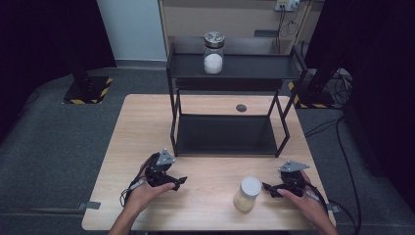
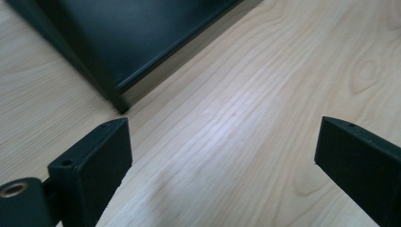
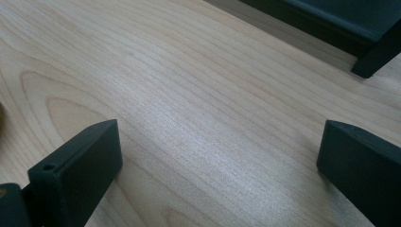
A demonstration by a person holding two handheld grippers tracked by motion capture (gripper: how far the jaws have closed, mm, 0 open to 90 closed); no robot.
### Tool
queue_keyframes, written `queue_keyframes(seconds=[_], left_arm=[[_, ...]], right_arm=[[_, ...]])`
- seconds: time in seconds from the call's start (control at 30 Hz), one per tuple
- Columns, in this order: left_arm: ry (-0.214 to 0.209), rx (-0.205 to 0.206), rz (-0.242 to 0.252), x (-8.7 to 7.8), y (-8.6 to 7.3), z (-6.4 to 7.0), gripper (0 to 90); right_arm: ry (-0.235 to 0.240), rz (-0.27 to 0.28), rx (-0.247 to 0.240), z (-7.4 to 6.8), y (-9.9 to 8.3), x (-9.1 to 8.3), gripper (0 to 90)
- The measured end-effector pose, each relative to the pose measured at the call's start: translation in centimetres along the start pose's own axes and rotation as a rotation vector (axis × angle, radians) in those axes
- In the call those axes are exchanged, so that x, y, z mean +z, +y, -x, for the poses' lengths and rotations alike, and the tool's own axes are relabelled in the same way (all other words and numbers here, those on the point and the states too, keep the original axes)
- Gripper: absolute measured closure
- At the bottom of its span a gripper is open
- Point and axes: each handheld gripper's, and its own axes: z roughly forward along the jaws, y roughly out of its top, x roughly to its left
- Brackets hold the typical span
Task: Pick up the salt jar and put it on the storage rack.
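Worktop: pale wooden worktop (image 1: 205, 196), grain running lengthwise.
Shelf: black two-tier metal shelf (image 1: 230, 68) standing at the worktop's far half.
Upper jar: clear glass jar with metal lid and white contents (image 1: 214, 53), upright on the top tier.
Lower jar: white-lidded jar of yellowish contents (image 1: 247, 194), upright near the front edge, just beside the right hand-held gripper (image 1: 272, 188).
Left hand-held gripper (image 1: 177, 183): jaws apart over bare wood.
Right hand-held gripper: jaws apart, holding nothing.

A light wooden table (image 1: 147, 122) stands on grey carpet (image 1: 54, 142) beside dark curtains (image 1: 44, 34).
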Motion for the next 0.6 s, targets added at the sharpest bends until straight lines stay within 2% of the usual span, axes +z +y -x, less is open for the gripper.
queue_keyframes(seconds=[0.13,0.4,0.43,0.53,0.6], left_arm=[[0.043,-0.015,-0.016,-0.3,-0.8,-0.5,3.9],[0.081,-0.077,-0.012,-0.5,-2.7,-2.0,4.5],[0.096,-0.083,-0.017,-0.5,-2.8,-2.0,4.6],[0.073,-0.105,-0.015,-0.4,-3.3,-2.7,4.5],[0.104,-0.095,-0.023,-0.4,-3.4,-2.6,4.5]], right_arm=[[0.000,0.000,-0.002,0.0,0.0,0.0,1.5],[0.004,-0.001,-0.006,0.1,-0.1,-0.1,1.5],[0.004,-0.001,-0.007,0.1,-0.1,-0.1,1.5],[0.006,-0.001,-0.008,0.1,-0.1,-0.1,1.5],[0.007,0.001,-0.012,0.1,-0.1,-0.1,1.5]])
